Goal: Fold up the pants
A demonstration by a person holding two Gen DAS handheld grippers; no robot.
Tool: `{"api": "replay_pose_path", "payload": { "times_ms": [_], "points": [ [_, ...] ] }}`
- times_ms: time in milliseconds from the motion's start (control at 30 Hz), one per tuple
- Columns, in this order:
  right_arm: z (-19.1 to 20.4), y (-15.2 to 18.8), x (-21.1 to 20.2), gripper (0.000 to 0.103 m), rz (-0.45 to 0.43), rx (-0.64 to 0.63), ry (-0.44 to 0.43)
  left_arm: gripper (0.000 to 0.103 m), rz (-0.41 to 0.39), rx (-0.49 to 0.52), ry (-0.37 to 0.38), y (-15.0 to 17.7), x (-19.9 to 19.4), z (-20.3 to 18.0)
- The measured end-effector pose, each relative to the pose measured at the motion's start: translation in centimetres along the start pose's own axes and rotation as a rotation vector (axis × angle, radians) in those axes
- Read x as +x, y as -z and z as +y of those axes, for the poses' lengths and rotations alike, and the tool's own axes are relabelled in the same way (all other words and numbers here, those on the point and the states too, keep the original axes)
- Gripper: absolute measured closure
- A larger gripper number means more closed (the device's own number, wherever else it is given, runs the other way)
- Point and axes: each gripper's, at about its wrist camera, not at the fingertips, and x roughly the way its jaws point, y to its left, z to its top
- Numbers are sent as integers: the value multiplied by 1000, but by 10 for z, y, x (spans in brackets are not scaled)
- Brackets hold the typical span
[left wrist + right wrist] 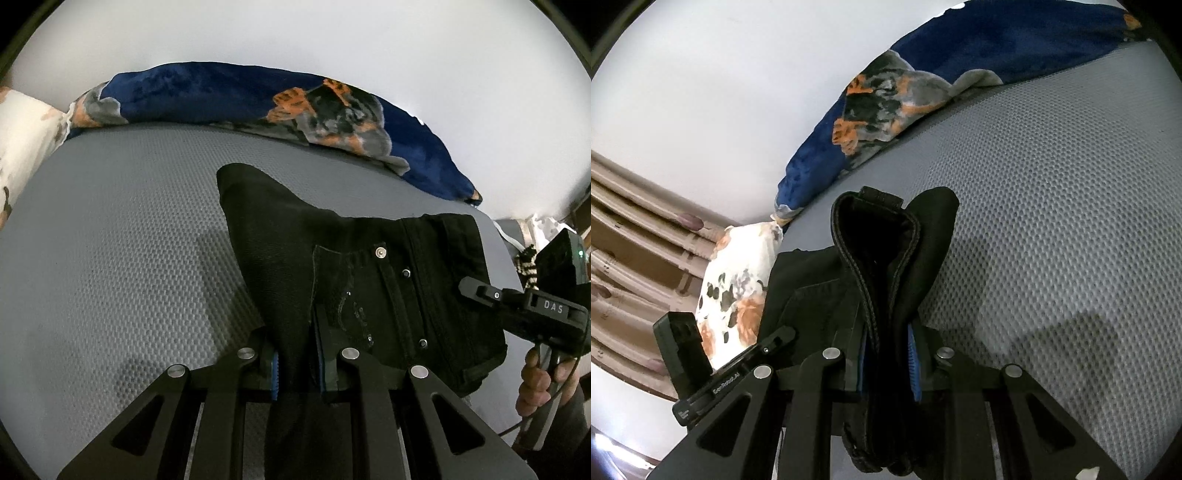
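Note:
Black pants point(369, 266) lie bunched on a grey textured mattress point(122, 236), with the waistband, button and rivets showing at the right. My left gripper point(299, 365) is shut on a fold of the black fabric between its blue pads. My right gripper point(886, 365) is shut on the pants' waistband point(875, 258), which loops upward in front of it. The right gripper also shows in the left wrist view point(524, 306), held by a hand at the pants' right edge. The left gripper shows in the right wrist view point(738, 365) at lower left.
A dark blue blanket with an orange and grey print point(295, 103) lies along the far edge of the mattress by a white wall. A white flowered pillow point(738, 288) sits at the mattress end. Beige curtains point(631, 240) hang beyond it.

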Motion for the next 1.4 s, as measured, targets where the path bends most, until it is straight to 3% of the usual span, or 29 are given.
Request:
{"api": "replay_pose_path", "payload": {
  "times_ms": [167,267,433,633,900,1167,1400],
  "points": [
    [-7,-4,11,85,8,14,22,88,14,6,-14,-2,12,5],
    [-15,-3,17,81,-4,18,89,86,34,-2,-39,2,24,12],
    [-21,11,28,63,-13,-69,274,65,67,-43,-99,14,37,26],
    [-16,24,27,54,-28,-129,352,56,34,11,-183,30,38,21],
    [-6,47,7,44,-55,-142,393,47,-4,17,-262,51,22,13],
    [25,73,-21,43,-121,-221,435,44,-36,31,-328,76,-7,1],
    [51,106,-37,38,-146,-264,455,42,-86,20,-331,98,-34,-13]
  ]
}}
